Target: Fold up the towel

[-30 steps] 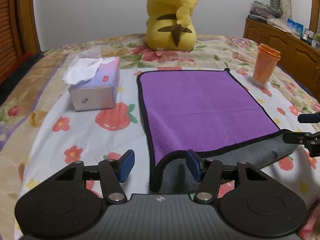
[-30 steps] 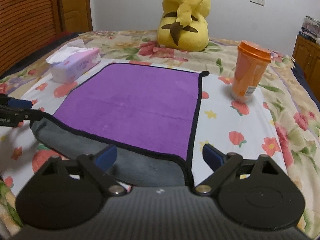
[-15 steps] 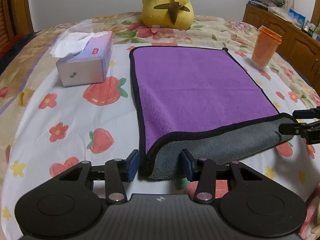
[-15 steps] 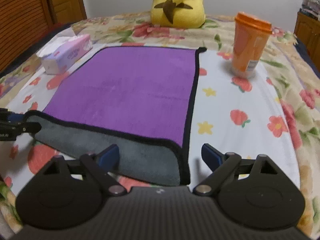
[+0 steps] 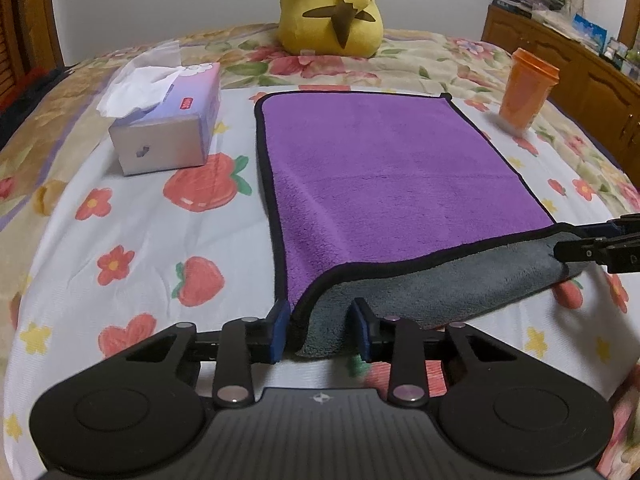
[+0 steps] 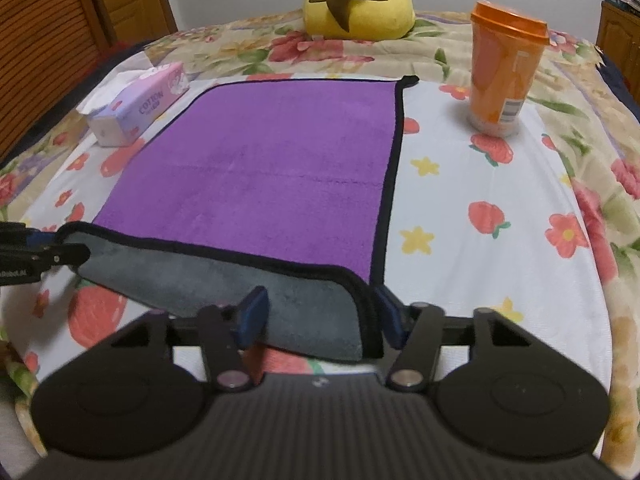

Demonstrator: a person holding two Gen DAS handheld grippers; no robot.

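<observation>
Bedroom, with a floral bedspread point(image 5: 132, 216) as my work surface. My left claw point(image 5: 319, 330) has its pads either side of the near left corner of the purple towel point(image 5: 384, 168), narrowed around it with a small gap on one side. My right claw point(image 6: 320, 316) brackets the near right corner likewise. Both corners are lifted, grey underside showing. Beyond: tissue box point(image 5: 168, 128), orange cup point(image 6: 506, 68), yellow plush toy point(image 5: 332, 8).
</observation>
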